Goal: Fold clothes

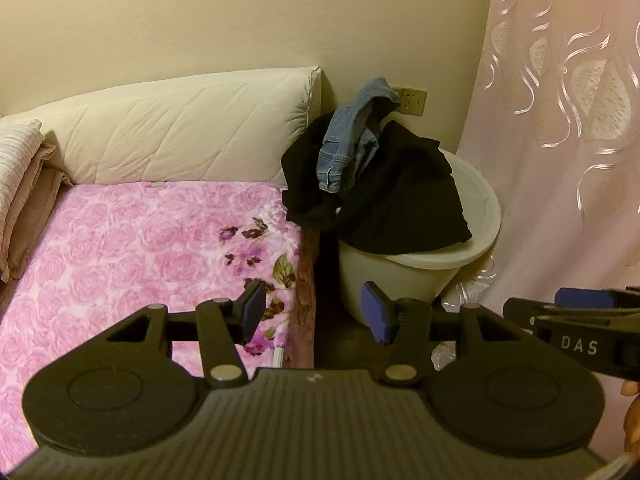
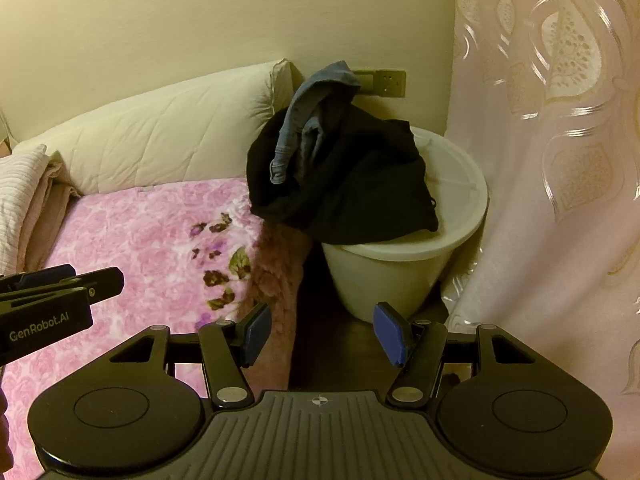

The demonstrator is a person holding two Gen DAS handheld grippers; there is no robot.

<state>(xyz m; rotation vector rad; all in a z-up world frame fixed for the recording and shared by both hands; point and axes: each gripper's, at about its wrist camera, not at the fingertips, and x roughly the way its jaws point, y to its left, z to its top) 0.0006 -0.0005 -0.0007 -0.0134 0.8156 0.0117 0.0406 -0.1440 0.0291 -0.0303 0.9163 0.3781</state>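
— Looking from the left wrist: left gripper (image 1: 316, 316) is spread wide, grasping nothing. And the clothes?
— Black garment (image 1: 404, 200) and jeans (image 1: 348, 140) lie heaped on the bin lid (image 1: 484, 216).
— From the right wrist?
— Right gripper (image 2: 322, 334) is also released, empty; pile is beside the bed's (image 2: 132, 236) far corner.

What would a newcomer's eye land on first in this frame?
Most likely the dark heap of clothes piled on the lidded white bin beside the bed, with blue jeans draped on top. Next comes the pink rose-print blanket covering the bed, left of the bin. Both grippers hang open in front, holding nothing.
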